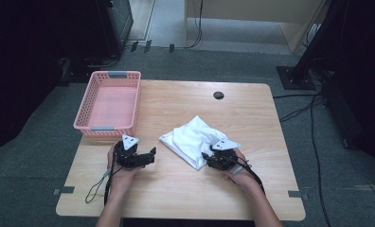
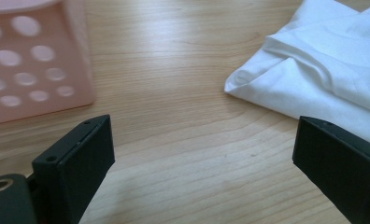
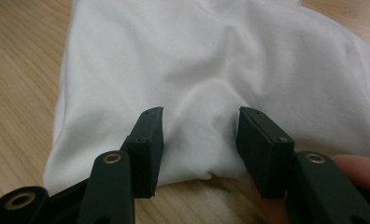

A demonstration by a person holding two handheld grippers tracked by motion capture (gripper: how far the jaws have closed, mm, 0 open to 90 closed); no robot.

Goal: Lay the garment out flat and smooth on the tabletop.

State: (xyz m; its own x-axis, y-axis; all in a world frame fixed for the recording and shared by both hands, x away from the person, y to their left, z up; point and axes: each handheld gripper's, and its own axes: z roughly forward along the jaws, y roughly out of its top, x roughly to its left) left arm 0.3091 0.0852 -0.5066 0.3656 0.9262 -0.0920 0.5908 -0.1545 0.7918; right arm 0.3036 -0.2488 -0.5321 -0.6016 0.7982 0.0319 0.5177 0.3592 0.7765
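the white cloth point(image 1: 194, 138) lay crumpled on the tabletop point(image 1: 185, 189), its near edge bunched between the half-closed right tongs point(image 3: 199, 140), which pressed on a fold without yet pinching it shut. the left tongs point(image 2: 202, 154) gaped wide and empty, cloth just ahead to their right. the pink basket point(image 1: 93, 101) (ahead, left) looked empty, so little seemed done; its inside was hard to make out.

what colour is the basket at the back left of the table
Pink basket, with grey handle strips; the high view shows it best.
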